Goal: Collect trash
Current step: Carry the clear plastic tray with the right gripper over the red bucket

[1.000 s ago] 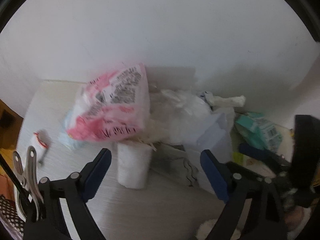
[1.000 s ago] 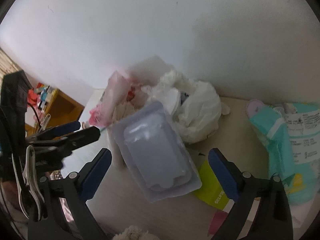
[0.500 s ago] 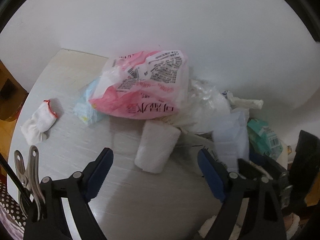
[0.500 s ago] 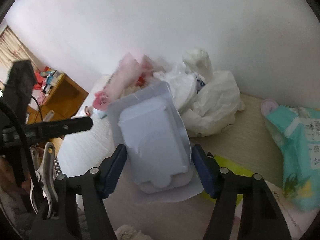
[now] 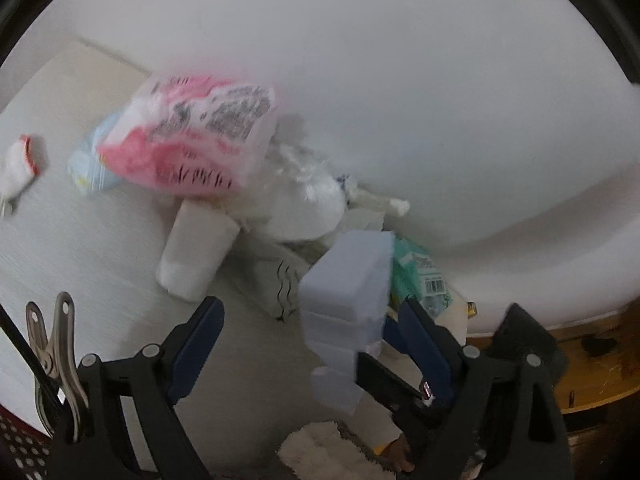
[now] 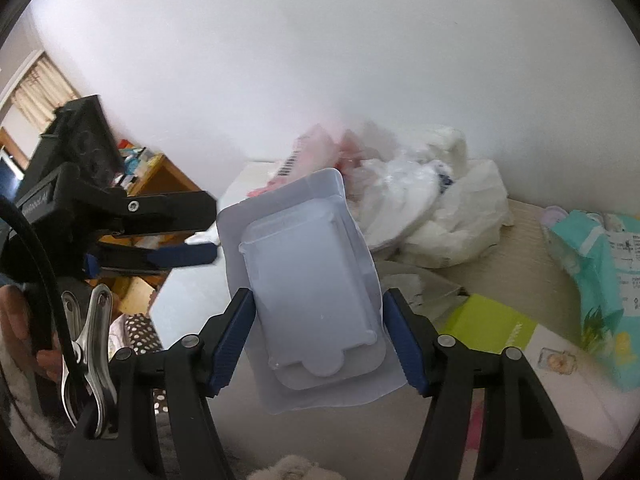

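My right gripper (image 6: 318, 300) is shut on a clear plastic blister tray (image 6: 308, 264), its pads pressing both long edges, and holds the tray above the table. In the left wrist view the tray (image 5: 348, 288) hangs in front of my right finger. My left gripper (image 5: 308, 320) is over the white tabletop (image 5: 80, 264), its jaws opening a little with nothing gripped; it also shows at the left of the right wrist view (image 6: 212, 232). The trash pile against the wall holds a pink-and-white bag (image 5: 192, 136), a white wrapped roll (image 5: 196, 252) and crumpled white plastic (image 6: 448, 216).
A teal package (image 6: 600, 272) and a green box (image 6: 488, 328) lie to the right of the pile. A small white cloth piece with a red edge (image 5: 16, 164) lies apart at the far left. A wooden shelf (image 6: 160, 176) stands beyond the table. A white wall backs everything.
My right gripper closed on the plastic tray and raised it off the table. The left wrist view rolled and swung, so the pile now sits further left.
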A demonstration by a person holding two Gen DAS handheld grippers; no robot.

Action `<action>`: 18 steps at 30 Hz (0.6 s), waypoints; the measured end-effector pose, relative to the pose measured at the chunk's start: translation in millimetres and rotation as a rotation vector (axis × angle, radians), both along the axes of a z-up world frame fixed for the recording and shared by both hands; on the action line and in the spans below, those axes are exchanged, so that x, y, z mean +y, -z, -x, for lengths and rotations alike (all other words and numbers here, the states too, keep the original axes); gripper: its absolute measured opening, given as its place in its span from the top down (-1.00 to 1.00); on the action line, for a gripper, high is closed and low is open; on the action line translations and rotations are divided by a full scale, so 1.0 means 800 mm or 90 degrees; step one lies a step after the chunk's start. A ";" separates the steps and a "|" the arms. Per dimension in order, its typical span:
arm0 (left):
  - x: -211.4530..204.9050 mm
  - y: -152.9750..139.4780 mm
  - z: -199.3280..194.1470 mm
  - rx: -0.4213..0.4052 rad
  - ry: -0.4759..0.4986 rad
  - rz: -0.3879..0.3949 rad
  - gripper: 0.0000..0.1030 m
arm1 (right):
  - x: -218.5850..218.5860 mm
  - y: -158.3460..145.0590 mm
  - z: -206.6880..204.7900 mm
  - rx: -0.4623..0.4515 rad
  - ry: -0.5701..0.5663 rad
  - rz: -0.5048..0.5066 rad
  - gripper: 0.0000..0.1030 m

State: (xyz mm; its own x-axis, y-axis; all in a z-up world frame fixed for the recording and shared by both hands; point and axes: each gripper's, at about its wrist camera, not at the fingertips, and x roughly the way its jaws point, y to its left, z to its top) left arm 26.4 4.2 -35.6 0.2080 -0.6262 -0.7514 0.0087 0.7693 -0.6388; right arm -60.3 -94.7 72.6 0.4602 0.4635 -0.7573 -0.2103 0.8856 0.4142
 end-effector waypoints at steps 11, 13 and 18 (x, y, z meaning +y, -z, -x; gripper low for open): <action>0.059 -0.024 0.031 -0.043 -0.043 0.012 0.33 | 0.042 -0.008 0.012 -0.006 -0.024 -0.083 -0.15; 0.082 -0.030 0.034 -0.032 -0.075 -0.017 0.33 | 0.058 0.000 0.003 0.002 -0.040 -0.108 -0.15; 0.131 -0.033 0.037 -0.026 -0.126 -0.073 0.33 | 0.113 0.019 -0.014 0.013 -0.091 -0.169 -0.14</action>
State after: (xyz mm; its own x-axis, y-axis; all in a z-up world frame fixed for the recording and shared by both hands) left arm -3.4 109.1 -8.9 0.3509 -0.4806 -0.8037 -0.1257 0.8263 -0.5490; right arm -49.3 -4.0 57.2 0.3621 0.7058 -0.6089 -0.3141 0.7074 0.6332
